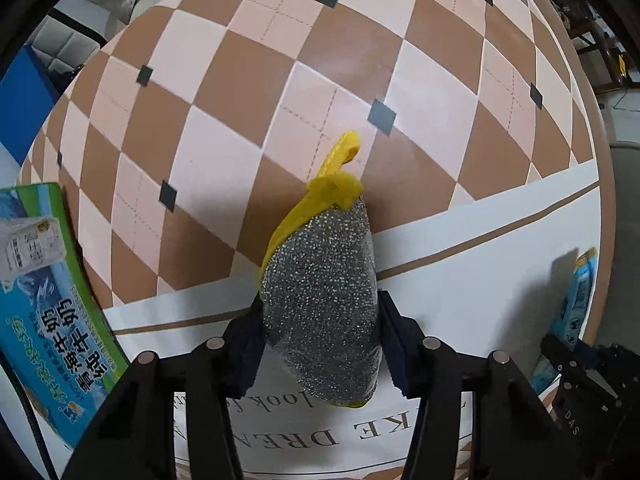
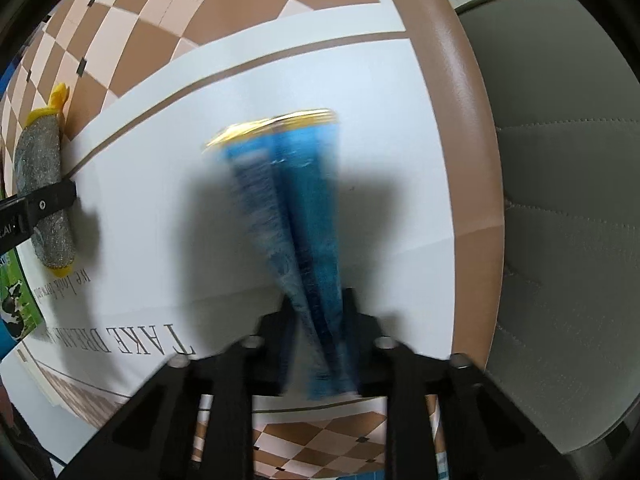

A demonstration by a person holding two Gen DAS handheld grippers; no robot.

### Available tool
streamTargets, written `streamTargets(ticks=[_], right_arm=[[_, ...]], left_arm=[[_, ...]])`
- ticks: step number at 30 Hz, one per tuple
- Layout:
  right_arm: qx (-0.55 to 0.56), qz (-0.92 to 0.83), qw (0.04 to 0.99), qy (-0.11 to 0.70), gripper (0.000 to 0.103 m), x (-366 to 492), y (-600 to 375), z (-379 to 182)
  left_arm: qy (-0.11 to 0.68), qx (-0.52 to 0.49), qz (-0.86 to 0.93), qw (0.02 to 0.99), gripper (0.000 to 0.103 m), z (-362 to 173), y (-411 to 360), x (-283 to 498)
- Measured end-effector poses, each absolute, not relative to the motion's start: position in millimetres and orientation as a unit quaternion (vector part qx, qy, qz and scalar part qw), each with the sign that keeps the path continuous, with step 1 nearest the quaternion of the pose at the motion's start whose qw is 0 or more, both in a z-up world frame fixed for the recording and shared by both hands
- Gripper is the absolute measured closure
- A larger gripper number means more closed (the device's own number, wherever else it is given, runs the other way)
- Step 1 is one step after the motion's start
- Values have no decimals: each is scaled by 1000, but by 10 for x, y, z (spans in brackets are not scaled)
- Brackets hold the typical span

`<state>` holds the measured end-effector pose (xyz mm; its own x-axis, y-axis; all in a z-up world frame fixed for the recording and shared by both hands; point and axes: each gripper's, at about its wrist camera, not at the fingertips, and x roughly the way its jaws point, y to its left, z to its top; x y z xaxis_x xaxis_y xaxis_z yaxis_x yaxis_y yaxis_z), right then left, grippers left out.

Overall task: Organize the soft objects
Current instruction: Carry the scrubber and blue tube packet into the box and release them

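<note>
My left gripper (image 1: 320,344) is shut on a grey glittery scrub sponge with a yellow back and yellow loop (image 1: 324,292), held above the checkered tablecloth (image 1: 224,92). The same sponge (image 2: 42,192) and one left finger (image 2: 44,200) show at the left of the right wrist view. My right gripper (image 2: 316,320) is shut on a soft blue packet with a gold top edge (image 2: 296,208), blurred, over the white part of the cloth (image 2: 160,160). That packet (image 1: 576,300) and the right gripper (image 1: 560,356) show at the right edge of the left wrist view.
A blue and green milk carton box (image 1: 52,300) lies at the left of the table; its corner also shows in the right wrist view (image 2: 16,304). A grey padded chair seat (image 2: 560,200) stands beyond the brown table edge (image 2: 460,140). White padded furniture (image 1: 68,44) is at far left.
</note>
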<state>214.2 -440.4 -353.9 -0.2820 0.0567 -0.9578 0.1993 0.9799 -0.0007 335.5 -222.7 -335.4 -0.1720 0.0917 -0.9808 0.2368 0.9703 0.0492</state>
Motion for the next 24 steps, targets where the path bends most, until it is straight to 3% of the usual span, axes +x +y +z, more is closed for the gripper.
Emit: streamTargets(ticks=[11, 18, 24], right_arm=[[124, -8, 637, 761, 87, 1953, -3794, -2801], [154, 86, 682, 709, 87, 2015, -2846, -1807], [137, 135, 709, 679, 87, 2362, -1613, -1332]], left_arm=[[713, 74, -88, 691, 56, -2502, -1773, 2860], [674, 19, -62, 736, 55, -1709, -567, 2530], [654, -6, 6, 756, 55, -1380, 604, 2542]])
